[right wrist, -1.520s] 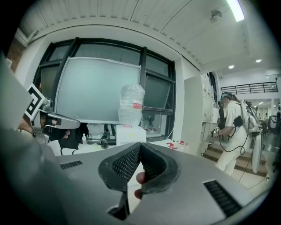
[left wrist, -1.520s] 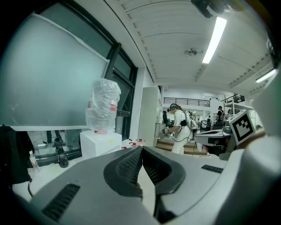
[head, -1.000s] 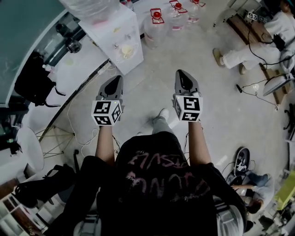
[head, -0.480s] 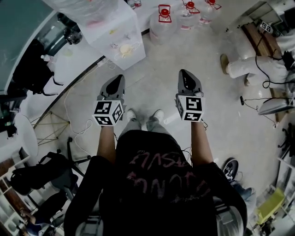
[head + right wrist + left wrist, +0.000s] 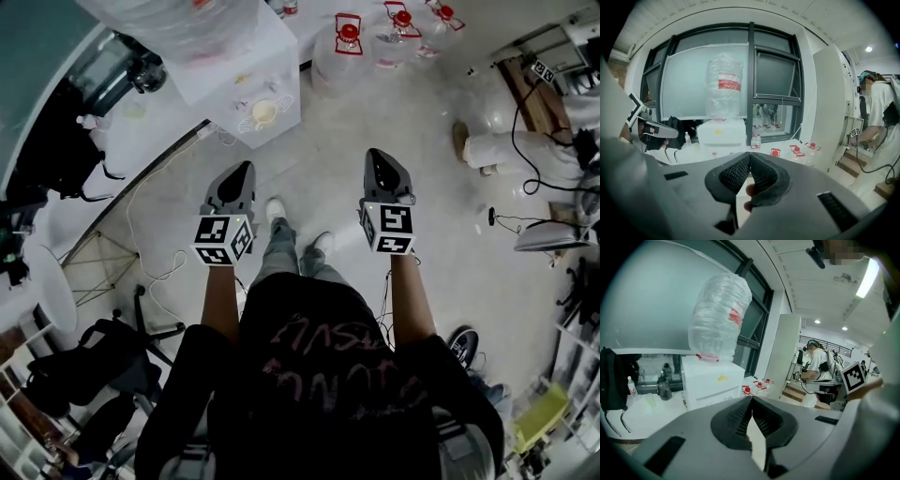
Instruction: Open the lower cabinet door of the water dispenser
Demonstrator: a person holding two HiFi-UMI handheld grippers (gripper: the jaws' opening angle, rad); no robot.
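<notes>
The left hand-held gripper [image 5: 244, 170] and right hand-held gripper [image 5: 377, 157] are side by side, both with jaws pressed together on nothing. The white box-shaped water dispenser [image 5: 251, 82], carrying a clear plastic-wrapped bottle [image 5: 720, 315], stands ahead of the left one, well apart. Its lower door is hidden. Clear red-capped jugs [image 5: 348, 52] stand farther ahead.

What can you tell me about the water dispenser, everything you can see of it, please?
The water dispenser is a white, box-shaped cabinet standing upright on the floor beside a white ledge; whether the two touch is unclear. An inverted bottle wrapped in clear film, with a red band, sits on top. Its front carries a round drip tray. No door swings out; the lower door itself cannot be made out.
</notes>
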